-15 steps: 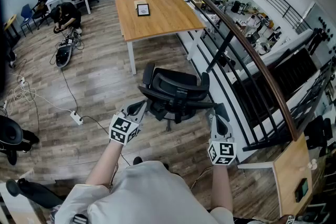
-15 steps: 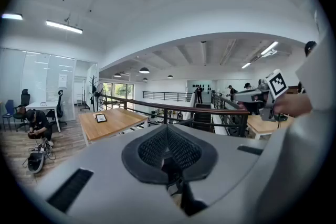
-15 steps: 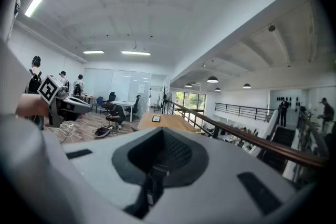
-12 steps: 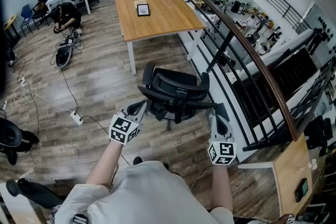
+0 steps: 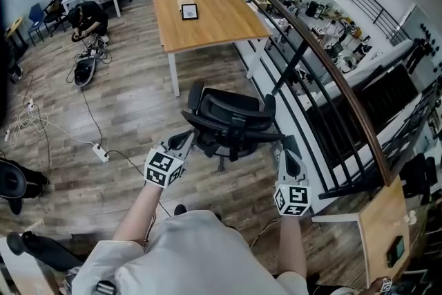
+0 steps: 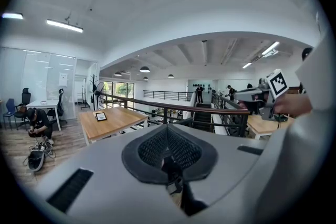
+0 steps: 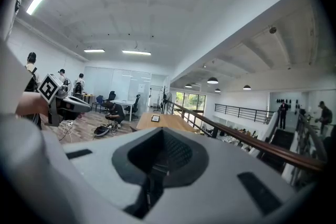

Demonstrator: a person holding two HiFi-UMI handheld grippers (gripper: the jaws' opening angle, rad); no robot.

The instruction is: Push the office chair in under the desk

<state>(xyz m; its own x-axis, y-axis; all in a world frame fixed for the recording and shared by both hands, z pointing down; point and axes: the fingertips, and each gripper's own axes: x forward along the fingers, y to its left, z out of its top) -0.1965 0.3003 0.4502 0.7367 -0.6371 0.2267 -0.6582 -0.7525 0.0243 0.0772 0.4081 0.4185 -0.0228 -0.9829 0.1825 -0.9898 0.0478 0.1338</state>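
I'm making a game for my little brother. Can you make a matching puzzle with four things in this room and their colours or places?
1 office chair
2 desk
3 power strip
4 handrail

A white, on the floor at left
B brown, curving along the right
C black, standing short of the desk
D light wood top, white legs

Pairs: 1-C, 2-D, 3-A, 4-B

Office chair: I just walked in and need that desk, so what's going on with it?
A person holds the left gripper and right gripper, jaws together, at the back of the black office chair. It stands on the floor short of the wooden desk, not yet pushed under.
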